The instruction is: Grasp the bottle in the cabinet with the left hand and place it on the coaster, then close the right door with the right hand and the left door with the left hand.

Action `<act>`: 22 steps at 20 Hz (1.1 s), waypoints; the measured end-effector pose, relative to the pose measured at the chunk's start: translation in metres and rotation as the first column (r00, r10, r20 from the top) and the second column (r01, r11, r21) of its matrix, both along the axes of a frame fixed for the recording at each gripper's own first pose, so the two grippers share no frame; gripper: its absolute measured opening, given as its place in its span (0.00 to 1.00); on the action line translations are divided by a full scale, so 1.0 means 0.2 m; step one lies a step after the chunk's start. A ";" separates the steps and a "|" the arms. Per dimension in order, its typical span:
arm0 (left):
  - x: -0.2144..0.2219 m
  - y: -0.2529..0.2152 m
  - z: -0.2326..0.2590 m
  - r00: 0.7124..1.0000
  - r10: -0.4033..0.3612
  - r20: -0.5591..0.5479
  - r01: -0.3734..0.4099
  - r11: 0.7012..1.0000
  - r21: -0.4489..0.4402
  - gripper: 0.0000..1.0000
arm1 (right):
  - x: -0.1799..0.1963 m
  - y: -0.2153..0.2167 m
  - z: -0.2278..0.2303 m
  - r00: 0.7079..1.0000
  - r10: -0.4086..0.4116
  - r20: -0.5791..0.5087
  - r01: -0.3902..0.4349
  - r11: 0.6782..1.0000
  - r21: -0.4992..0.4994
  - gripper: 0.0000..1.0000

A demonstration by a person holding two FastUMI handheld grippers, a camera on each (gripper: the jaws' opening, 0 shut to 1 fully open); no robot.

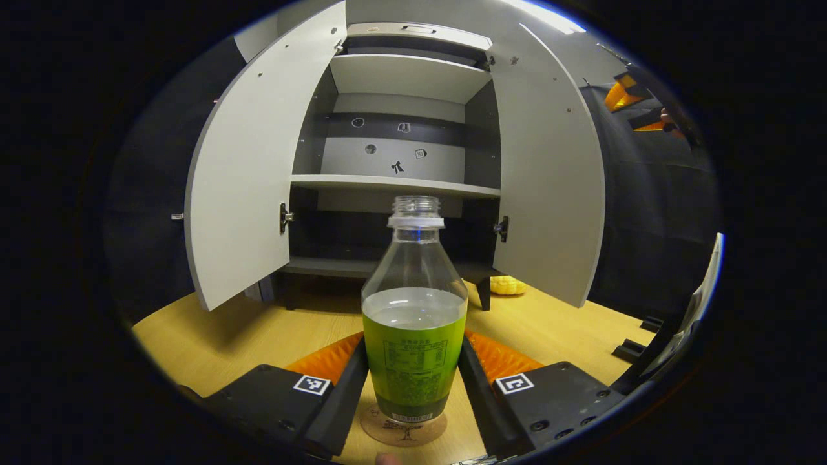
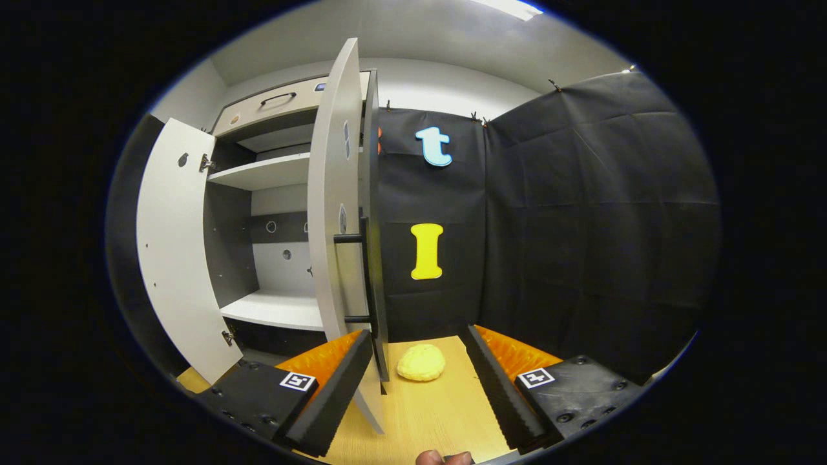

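Left gripper view, nearest first: my left gripper (image 1: 413, 387) has its black ribbed fingers (image 1: 345, 387) on either side of the clear plastic bottle with green label and capless neck (image 1: 413, 342). The pads lie against or just beside the label; I cannot tell whether they still press, so the grip is undetermined. The bottle stands upright on the round brown cork coaster (image 1: 404, 429), which lies on the pale wooden worktop (image 1: 258, 329). Placement looks complete in my judgement.

Step in hand: letting go cleanly. I should part the fingers evenly so that neither pad drags the label, then draw straight back; the bottle is partly filled and open at the top, so any sideways nudge risks a spill.

Beyond the bottle stands the grey cabinet (image 1: 400, 161), shelves bare, with both doors open. The left door (image 1: 242, 174) swings wide towards me and the right door (image 1: 549, 187) likewise; their lower edges hang above the worktop on either side of the bottle, not touching it.

Right gripper view: my right gripper (image 2: 413, 381) is released, fingers spread with nothing between them. The right door's edge (image 2: 336, 226) with its dark bar handle (image 2: 362, 278) is just ahead of the left-hand finger. A small yellow lumpy object (image 2: 421, 361) lies on the worktop beyond, near the door's foot. Open room lies to the right, towards the black cloth wall (image 2: 581, 226).
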State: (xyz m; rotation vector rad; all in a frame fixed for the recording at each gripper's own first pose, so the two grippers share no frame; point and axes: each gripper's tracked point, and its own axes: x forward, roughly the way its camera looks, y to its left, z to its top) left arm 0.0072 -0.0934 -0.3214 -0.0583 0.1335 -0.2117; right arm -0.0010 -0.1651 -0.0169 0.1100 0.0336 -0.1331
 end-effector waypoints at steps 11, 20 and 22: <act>-0.02 -0.01 -0.11 0.999 -0.045 -0.007 0.045 0.999 0.003 0.78 | -0.01 0.03 0.03 1.000 -0.019 0.016 0.019 0.999 -0.031 0.99; -0.06 0.00 -0.20 0.998 -0.035 -0.049 0.038 0.998 0.057 0.81 | -0.05 0.03 0.02 1.000 -0.017 0.009 0.017 1.000 -0.020 0.99; -0.07 0.01 -0.23 0.997 -0.035 -0.073 0.039 0.998 0.054 0.92 | -0.06 0.03 0.01 1.000 -0.013 0.008 0.013 1.000 -0.018 0.99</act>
